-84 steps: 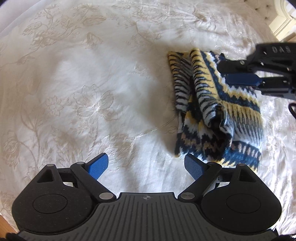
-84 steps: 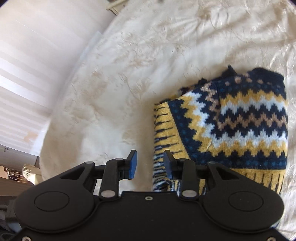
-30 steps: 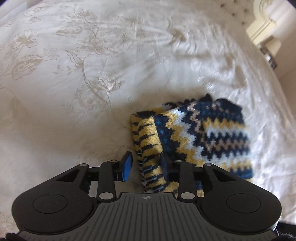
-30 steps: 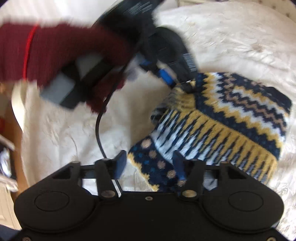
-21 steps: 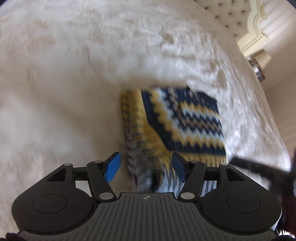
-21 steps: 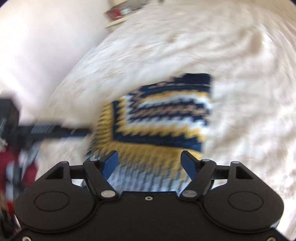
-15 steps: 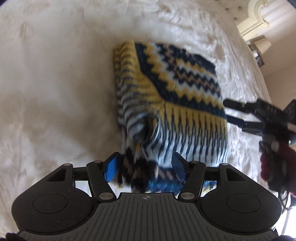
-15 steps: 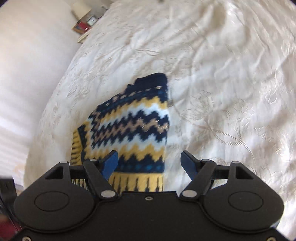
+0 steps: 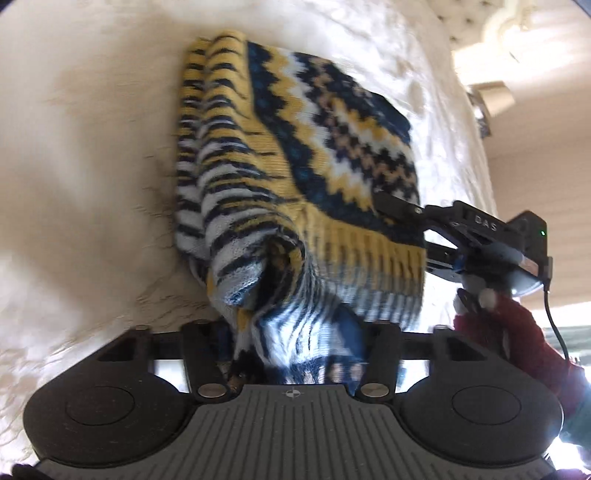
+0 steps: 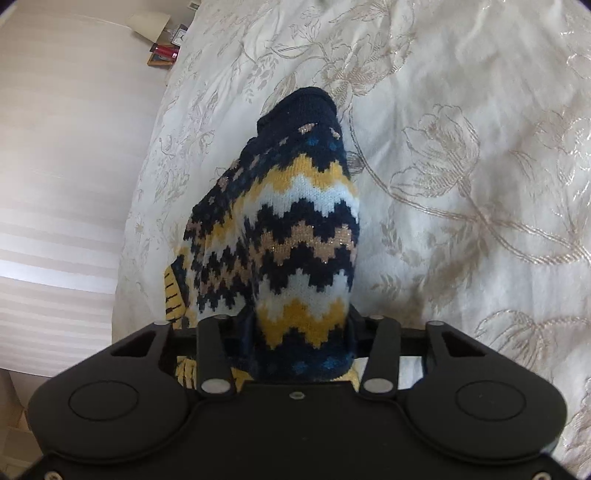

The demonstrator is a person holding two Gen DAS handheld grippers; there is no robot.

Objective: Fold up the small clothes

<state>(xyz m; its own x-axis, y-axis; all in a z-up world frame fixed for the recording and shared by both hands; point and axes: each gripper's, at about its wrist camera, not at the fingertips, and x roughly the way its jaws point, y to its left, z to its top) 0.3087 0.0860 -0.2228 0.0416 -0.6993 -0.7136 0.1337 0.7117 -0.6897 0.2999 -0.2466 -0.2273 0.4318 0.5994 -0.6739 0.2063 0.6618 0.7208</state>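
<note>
A small knitted sweater (image 9: 295, 155) in navy, yellow and white zigzags lies folded on the white bedspread (image 9: 74, 147). My left gripper (image 9: 295, 354) has its near end bunched between the jaws, which stand wide; the fingertips are hidden by the fabric. In the right wrist view the sweater (image 10: 295, 229) fills the gap of my right gripper (image 10: 299, 343), whose jaws also stand wide around it, fingertips hidden. The right gripper shows in the left wrist view (image 9: 439, 232) at the sweater's right edge.
The embroidered white bedspread (image 10: 461, 166) spreads all round. A striped wall and a nightstand with small items (image 10: 162, 51) lie past the bed's far left edge. A tufted headboard (image 9: 472, 18) stands at the far right.
Both grippers have moved in over the sweater, which now sits between each pair of jaws. The sweater's near end has bunched up at the left gripper.
</note>
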